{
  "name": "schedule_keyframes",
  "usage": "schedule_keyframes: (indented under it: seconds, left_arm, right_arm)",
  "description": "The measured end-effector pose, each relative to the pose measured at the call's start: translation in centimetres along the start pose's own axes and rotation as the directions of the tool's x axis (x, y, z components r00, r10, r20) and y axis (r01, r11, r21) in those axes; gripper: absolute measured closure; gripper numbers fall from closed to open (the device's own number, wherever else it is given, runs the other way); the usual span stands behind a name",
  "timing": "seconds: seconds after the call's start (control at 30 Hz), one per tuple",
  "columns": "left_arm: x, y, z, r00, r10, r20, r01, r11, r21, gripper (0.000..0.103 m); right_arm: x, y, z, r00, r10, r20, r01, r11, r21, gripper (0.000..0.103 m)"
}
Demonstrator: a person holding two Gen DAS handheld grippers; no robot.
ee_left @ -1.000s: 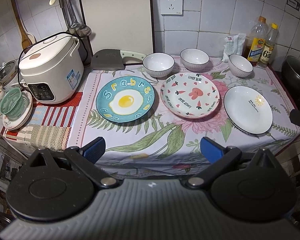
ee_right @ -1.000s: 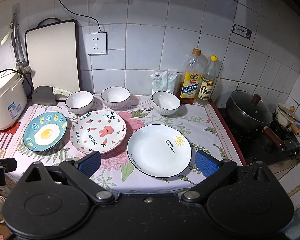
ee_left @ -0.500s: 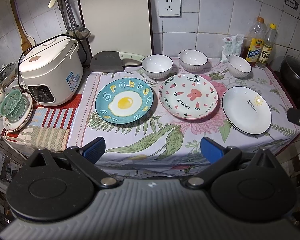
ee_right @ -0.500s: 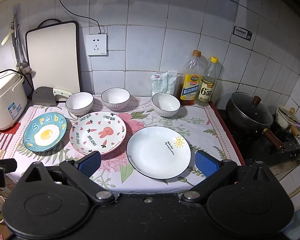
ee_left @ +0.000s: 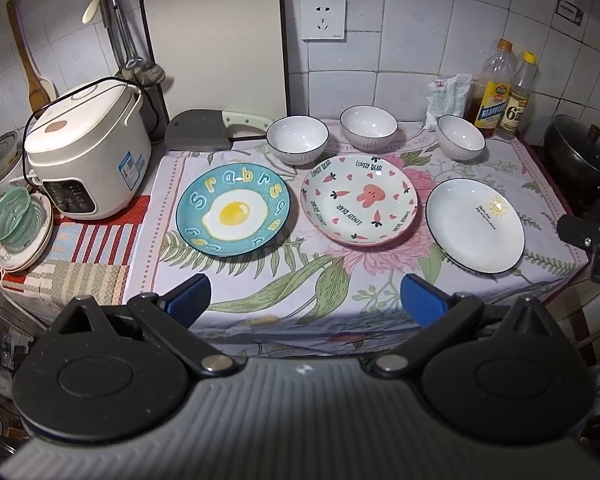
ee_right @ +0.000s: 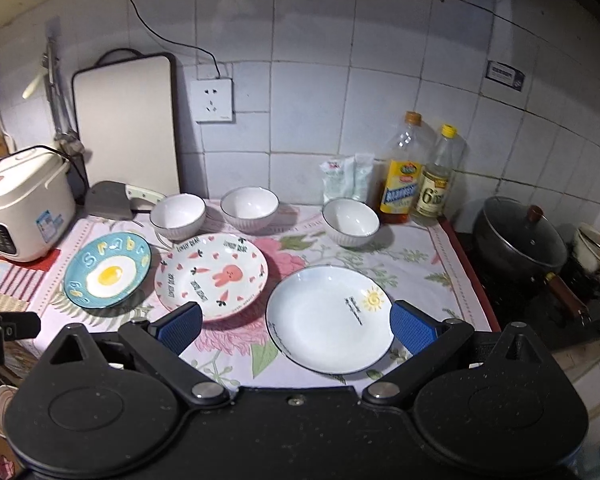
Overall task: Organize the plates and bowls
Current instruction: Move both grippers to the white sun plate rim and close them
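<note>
Counter: floral cloth (ee_left: 292, 280), tiled wall behind.
Plates: egg plate (ee_left: 233, 209), bear plate (ee_left: 359, 200), white plate (ee_right: 330, 318) in a row; three bowls (ee_left: 297, 139) behind.
Handling: glazed, stiff, slippery, breakable (pinch rims).
Left gripper (ee_left: 302, 300): jaws apart, empty.
Right gripper (ee_right: 296, 322): jaws apart, over white plate.

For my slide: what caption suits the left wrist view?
Open left gripper faces three plates and three bowls on a floral cloth.

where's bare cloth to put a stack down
Bare cloth lies along the front edge, below the egg plate and rabbit plate, and between the middle bowl and right bowl. The plates crowd together.
</note>
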State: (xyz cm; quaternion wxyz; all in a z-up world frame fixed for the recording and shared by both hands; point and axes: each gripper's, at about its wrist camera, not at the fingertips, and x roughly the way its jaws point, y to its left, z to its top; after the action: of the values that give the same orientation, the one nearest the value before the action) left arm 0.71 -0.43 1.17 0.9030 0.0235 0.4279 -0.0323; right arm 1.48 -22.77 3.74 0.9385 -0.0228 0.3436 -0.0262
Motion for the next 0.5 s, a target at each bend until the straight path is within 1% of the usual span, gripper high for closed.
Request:
schedule_keyframes:
  seconds: [0.1,0.17,0.27,0.33,0.43,0.5]
  left_arm:
    - [0.0,-0.4,0.5,0.999,-0.032,0.009,0.032,0.999,-0.005,0.000]
    - [0.4,-0.8,0.9,0.999,-0.046,0.008,0.046,0.999,-0.014,0.000]
    - [1.3,-1.5,1.1,0.999,-0.052,0.002,0.052,0.998,-0.029,0.001]
    - [2.2,-2.1,1.4,0.998,-0.059,-0.011,0.059,0.998,-0.038,0.002]
    - [3.2,-3.0,1.7,0.998,-0.060,-0.024,0.059,0.997,-0.040,0.003]
    - [3.7,-3.9,1.9,0.998,-0.057,-0.025,0.056,0.998,-0.034,0.003]
  right_arm:
    - [0.3,-0.5,-0.2,0.999,0.029,0.017,-0.028,0.998,-0.052,0.002]
    - [0.6,-0.5,-0.6,0.998,0.035,0.049,-0.029,0.994,-0.105,0.002]
    - [1.1,-0.6,-1.2,0.994,0.047,0.094,-0.028,0.979,-0.200,0.002]
    - [1.5,-0.7,-1.5,0.993,0.056,0.107,-0.027,0.967,-0.252,0.002]
    - [2.2,-1.4,-1.8,0.992,0.071,0.108,-0.038,0.959,-0.282,0.002]
    - [2.6,-2.1,-1.8,0.990,0.095,0.100,-0.064,0.958,-0.280,0.002]
